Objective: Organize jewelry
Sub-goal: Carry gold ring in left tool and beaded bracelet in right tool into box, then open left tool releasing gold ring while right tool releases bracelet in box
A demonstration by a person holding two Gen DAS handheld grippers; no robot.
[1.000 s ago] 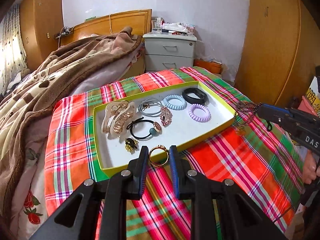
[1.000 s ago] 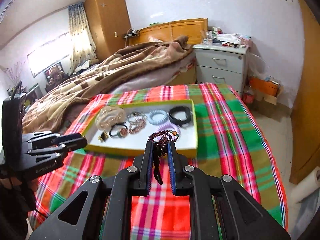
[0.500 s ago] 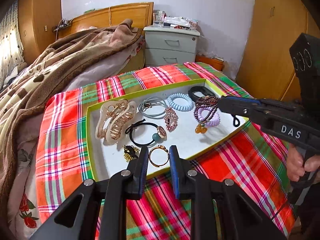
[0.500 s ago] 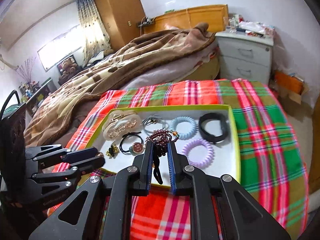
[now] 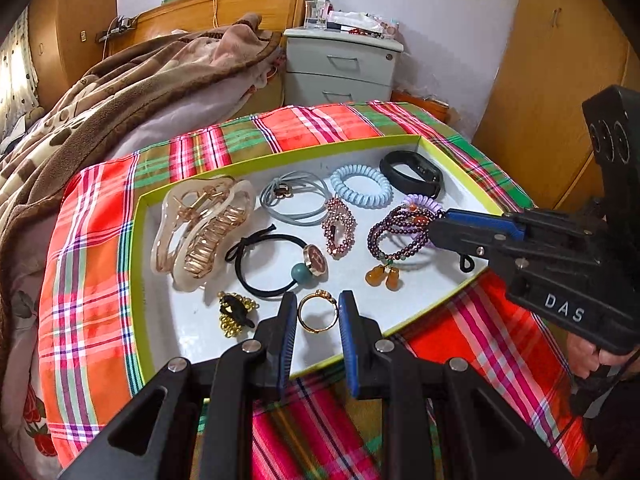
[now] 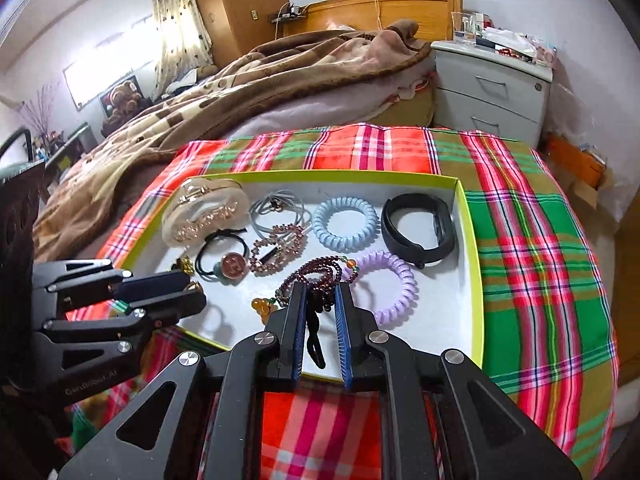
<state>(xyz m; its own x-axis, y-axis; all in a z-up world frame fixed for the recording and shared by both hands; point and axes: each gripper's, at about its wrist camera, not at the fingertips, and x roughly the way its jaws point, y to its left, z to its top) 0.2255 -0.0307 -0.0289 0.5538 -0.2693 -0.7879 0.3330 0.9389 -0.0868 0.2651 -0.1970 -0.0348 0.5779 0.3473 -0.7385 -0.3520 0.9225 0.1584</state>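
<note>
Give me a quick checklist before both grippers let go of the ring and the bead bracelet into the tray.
1. Gold ring held between left gripper pads: ok.
2. Ring is over the tray floor, inside the near rim: ok.
3. Bead bracelet gripped by right gripper: ok.
4. Bracelet clear of the purple coil tie: not ok, they overlap.
5. Ring clear of the gold flower clip: ok.
6. Ring already touching the tray floor: cannot tell.

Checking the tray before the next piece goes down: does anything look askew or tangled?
Mostly tidy. The dark bead bracelet held in the right tool hangs over the purple coil tie, overlapping it. The gold ring sits between the left tool fingers.
</note>
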